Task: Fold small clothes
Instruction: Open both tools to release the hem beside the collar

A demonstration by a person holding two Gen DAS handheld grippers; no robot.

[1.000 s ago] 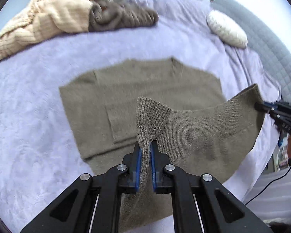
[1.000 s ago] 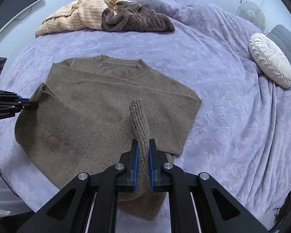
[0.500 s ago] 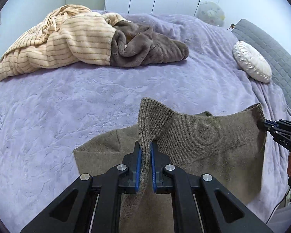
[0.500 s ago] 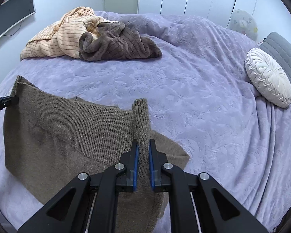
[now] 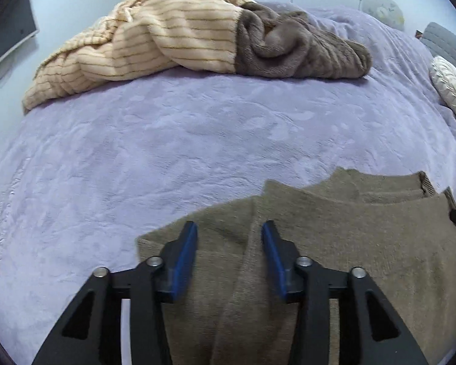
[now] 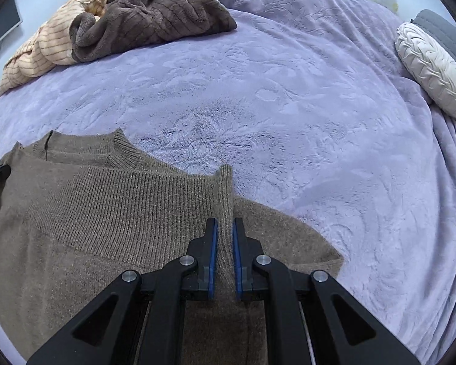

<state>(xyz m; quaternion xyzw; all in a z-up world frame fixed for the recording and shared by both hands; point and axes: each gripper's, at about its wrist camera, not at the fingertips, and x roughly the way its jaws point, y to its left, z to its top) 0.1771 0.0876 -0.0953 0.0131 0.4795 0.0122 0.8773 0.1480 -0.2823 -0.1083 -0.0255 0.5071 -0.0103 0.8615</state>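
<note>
Right wrist view shows the purple bed (image 6: 288, 106) carrying my brown sweater (image 6: 91, 213), folded with its ribbed hem up against the collar, long axis running across between my hands. My right claw (image 6: 225, 237) pinches the hem's right corner. My left claw (image 5: 229, 243) is opening, its pads clear of the cloth lying between them. The right corner is what's left to release.

Both wrist views close, angled down; share sweater (image 5: 364, 243), bed (image 6: 288, 106)
</note>
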